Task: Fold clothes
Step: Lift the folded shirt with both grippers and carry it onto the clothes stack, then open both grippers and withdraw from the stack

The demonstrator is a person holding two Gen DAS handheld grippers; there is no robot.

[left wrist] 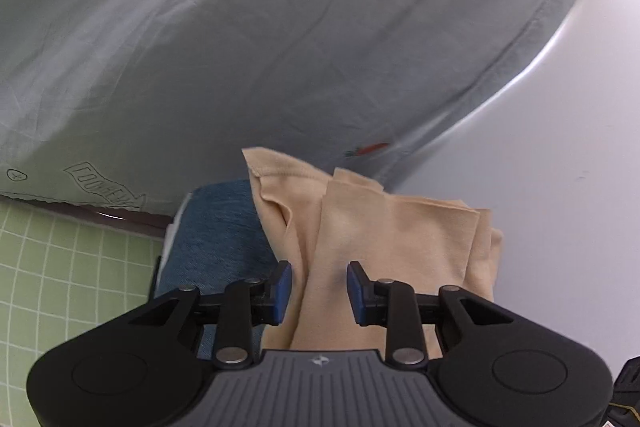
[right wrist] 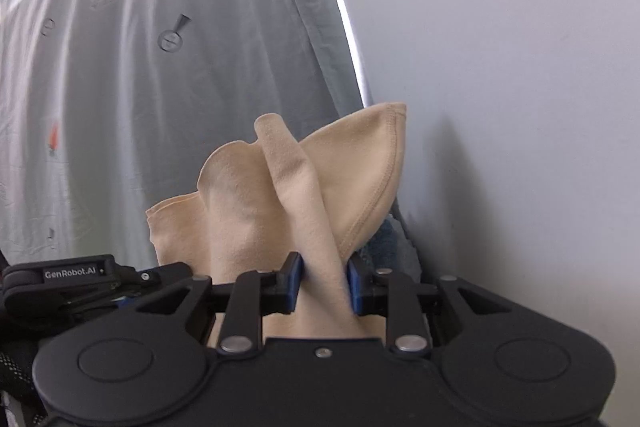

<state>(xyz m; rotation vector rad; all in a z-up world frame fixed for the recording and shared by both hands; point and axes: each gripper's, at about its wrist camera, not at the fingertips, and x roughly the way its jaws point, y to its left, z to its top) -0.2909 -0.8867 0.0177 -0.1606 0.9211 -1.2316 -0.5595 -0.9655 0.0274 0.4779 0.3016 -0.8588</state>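
The right gripper is pinching a bunched fold of the beige garment — its blue pads are pressing on the cloth from both sides, and the fabric is fanning upward past them with a stitched hem curling at the top right. The left gripper is sitting with its jaws apart, and the same beige garment is passing between them without either pad visibly pressing on it. The folding is looking well under way, judging by the several stacked layers and doubled edges in the left view, yet the piece is not lying flat anywhere, so it is still needing to be set down and smoothed. The garment is hanging in front of a pale grey printed sheet and a white wall (a blue textile is lying beneath it, beside a green grid mat). The cloth is looking soft, thin and limp — likely to slump once released.
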